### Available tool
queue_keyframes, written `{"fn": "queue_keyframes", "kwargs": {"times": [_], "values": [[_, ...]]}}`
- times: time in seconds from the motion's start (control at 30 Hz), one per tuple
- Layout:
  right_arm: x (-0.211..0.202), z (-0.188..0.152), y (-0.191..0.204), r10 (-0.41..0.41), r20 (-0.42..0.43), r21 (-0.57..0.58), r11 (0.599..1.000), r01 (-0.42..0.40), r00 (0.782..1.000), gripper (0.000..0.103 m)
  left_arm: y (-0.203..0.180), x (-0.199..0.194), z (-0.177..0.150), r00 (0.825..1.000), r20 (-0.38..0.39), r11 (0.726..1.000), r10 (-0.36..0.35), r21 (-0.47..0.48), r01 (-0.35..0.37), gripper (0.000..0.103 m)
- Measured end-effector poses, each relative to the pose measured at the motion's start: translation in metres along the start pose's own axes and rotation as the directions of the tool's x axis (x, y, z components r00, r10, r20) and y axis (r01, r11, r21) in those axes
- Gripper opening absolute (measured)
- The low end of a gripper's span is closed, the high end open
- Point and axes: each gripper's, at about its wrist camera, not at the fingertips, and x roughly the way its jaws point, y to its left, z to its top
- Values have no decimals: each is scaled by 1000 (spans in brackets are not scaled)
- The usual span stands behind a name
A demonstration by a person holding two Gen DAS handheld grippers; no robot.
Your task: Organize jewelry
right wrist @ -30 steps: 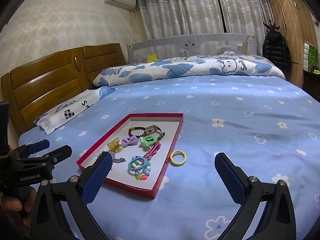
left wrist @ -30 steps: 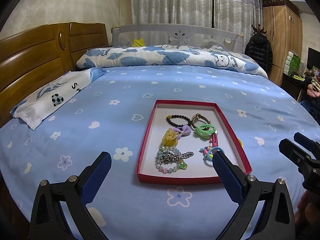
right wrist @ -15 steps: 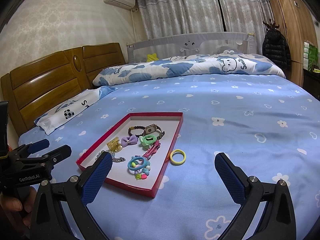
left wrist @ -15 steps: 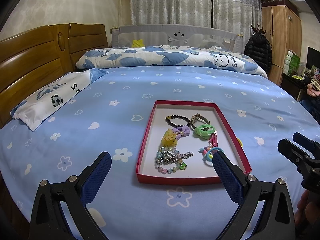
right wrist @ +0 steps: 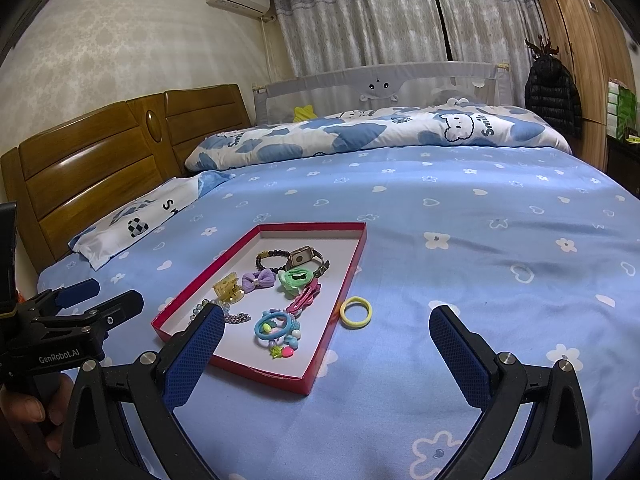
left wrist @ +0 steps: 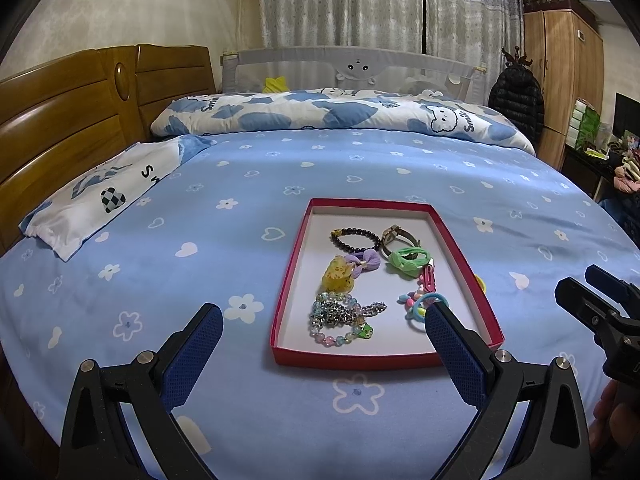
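A red-walled tray point(left wrist: 352, 358) point(right wrist: 338, 296) lies on the blue bed. It holds a dark bead bracelet point(left wrist: 355, 237), a watch point(right wrist: 306, 258), a green piece point(left wrist: 408, 261), a purple bow point(right wrist: 259, 280), a yellow claw clip point(right wrist: 227, 287), a chain bracelet point(left wrist: 340, 318), a pink clip and colourful hair ties point(right wrist: 276, 330). A yellow hair tie point(right wrist: 355, 312) lies on the sheet just right of the tray. My left gripper point(left wrist: 320, 344) is open and empty before the tray's near edge. My right gripper point(right wrist: 327, 344) is open and empty, near the yellow tie.
A pillow point(left wrist: 108, 196) and wooden headboard point(left wrist: 60, 120) are at the left. A rolled blue-and-white quilt point(left wrist: 340, 114) lies at the back. A wardrobe point(left wrist: 560, 88) and cluttered table point(left wrist: 616, 152) stand right of the bed.
Both grippers have shifted only very slightly; the tray and the jewelry lie where they were.
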Motion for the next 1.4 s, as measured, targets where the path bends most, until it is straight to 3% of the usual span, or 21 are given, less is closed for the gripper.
{"fn": "queue_keyframes", "kwargs": {"times": [1.4], "values": [[3, -3, 3, 2, -7, 8, 1000, -2, 1000, 103, -2, 3, 0, 1000, -4, 1000, 0, 2, 0, 102]]}}
